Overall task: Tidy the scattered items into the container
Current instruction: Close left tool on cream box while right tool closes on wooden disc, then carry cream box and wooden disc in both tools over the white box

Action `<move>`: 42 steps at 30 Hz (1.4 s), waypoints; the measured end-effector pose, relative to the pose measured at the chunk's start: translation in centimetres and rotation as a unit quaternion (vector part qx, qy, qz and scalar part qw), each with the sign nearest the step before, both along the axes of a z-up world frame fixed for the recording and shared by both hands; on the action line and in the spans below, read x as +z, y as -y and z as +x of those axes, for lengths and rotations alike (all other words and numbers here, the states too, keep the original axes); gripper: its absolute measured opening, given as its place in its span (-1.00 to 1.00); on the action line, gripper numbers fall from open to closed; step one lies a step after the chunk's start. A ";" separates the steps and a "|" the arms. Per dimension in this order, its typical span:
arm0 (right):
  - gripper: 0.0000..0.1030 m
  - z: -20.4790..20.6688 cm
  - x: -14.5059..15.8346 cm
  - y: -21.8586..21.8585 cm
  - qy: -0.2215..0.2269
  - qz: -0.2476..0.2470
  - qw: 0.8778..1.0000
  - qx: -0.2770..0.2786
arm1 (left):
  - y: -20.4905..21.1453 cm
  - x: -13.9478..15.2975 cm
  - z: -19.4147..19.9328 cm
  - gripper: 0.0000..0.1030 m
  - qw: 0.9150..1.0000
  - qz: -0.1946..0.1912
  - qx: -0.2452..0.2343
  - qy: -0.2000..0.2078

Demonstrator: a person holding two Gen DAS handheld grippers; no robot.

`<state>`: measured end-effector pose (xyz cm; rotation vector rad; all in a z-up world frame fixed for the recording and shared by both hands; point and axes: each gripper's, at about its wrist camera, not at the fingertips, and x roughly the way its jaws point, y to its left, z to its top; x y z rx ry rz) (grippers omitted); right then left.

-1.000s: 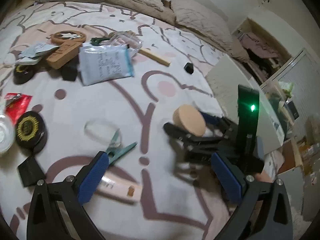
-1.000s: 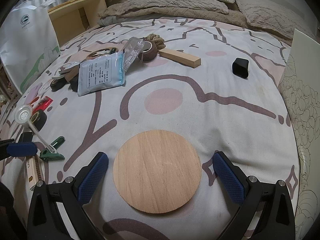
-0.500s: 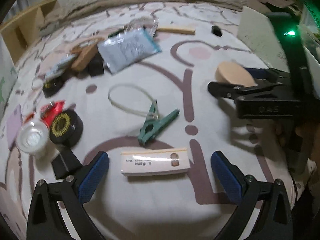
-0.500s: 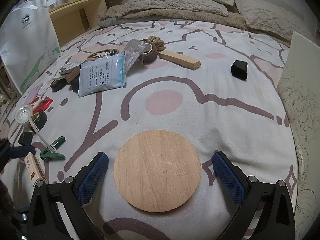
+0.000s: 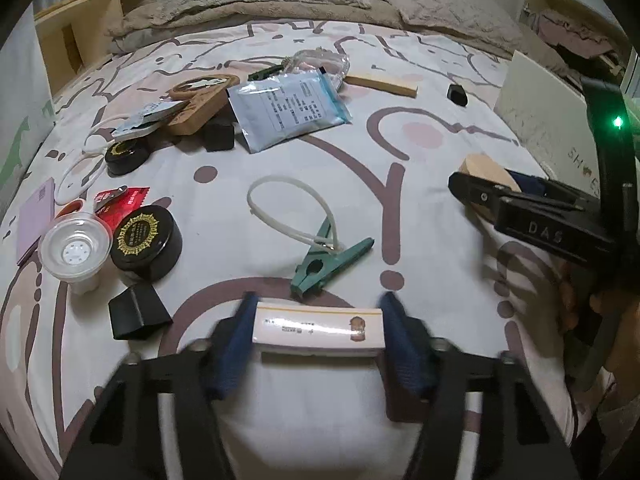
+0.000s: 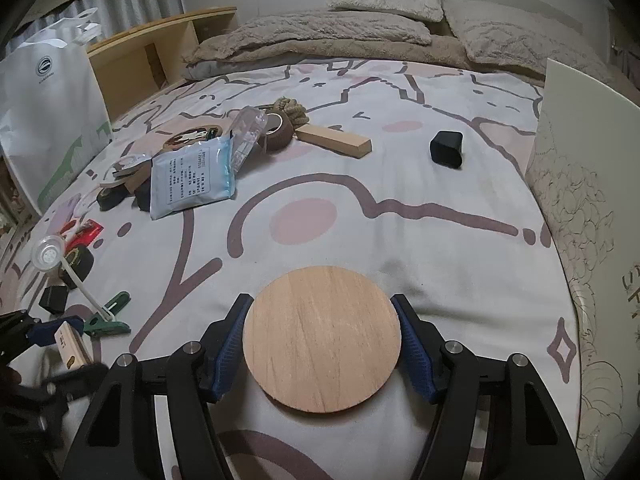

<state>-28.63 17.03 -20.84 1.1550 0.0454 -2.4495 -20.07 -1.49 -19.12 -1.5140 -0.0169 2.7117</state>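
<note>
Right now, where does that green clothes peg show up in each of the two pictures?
Left wrist view: the green clothes peg lies just below centre, above the small white box, clipped on a white loop.
Right wrist view: the peg sits at the lower left edge, small, by that box.
Shared landmark: the blue-and-white packet, further up the bed in both.

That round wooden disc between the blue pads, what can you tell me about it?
The wooden disc is a flat, thin circle of pale wood with straight grain lines running across its face. It lies flat on the patterned bedsheet, plain, with no markings visible. The right hand-held gripper has just been closing around it, and its blue pads now sit against the disc's left and right edges. From the left wrist view the disc shows edge-on behind that gripper.
</note>
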 end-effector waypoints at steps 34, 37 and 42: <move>0.34 5.6 9.9 -1.5 -0.117 -0.045 0.991 0.049 | -1.4 4.8 1.6 0.08 0.994 0.050 0.025 -0.092; 0.34 6.3 11.5 -2.4 -0.136 -0.054 0.988 0.048 | -2.1 5.8 1.8 0.08 0.992 0.061 0.023 -0.109; 0.34 7.4 13.6 -4.3 -0.162 -0.064 0.984 0.042 | -3.3 7.3 1.9 0.08 0.988 0.075 0.020 -0.131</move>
